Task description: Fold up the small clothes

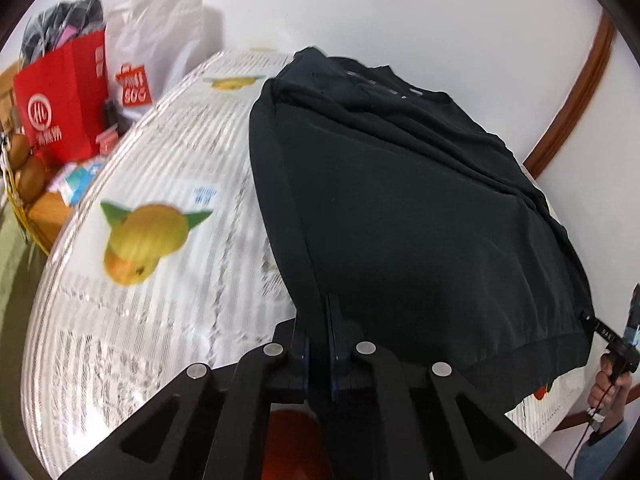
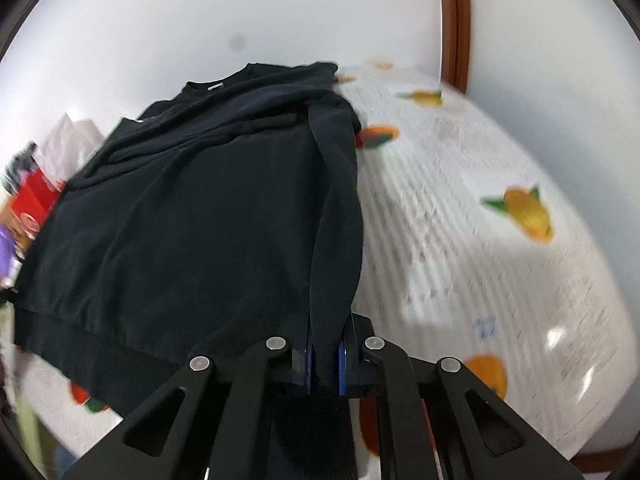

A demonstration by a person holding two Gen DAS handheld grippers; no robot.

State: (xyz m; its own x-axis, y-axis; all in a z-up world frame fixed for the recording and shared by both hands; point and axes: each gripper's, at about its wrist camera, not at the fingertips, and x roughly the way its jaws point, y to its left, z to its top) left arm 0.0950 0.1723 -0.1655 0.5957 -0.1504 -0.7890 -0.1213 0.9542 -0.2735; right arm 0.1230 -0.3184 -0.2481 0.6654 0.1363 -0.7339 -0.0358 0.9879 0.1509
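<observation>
A black sweatshirt lies flat on a table under a white fruit-print cloth, collar at the far end and both sleeves folded in over the body. My left gripper is shut on the near left corner of the ribbed hem, with dark fabric pinched between its blue pads. In the right wrist view the same sweatshirt fills the left half. My right gripper is shut on the near right corner of its hem. The right gripper also shows in the left wrist view at the hem's far corner, held by a hand.
Red paper bags, a white plastic bag and small packets crowd the table's far left end, beside a wire basket of brown fruit. A white wall and a brown wooden door frame stand behind. Printed cloth stretches right of the garment.
</observation>
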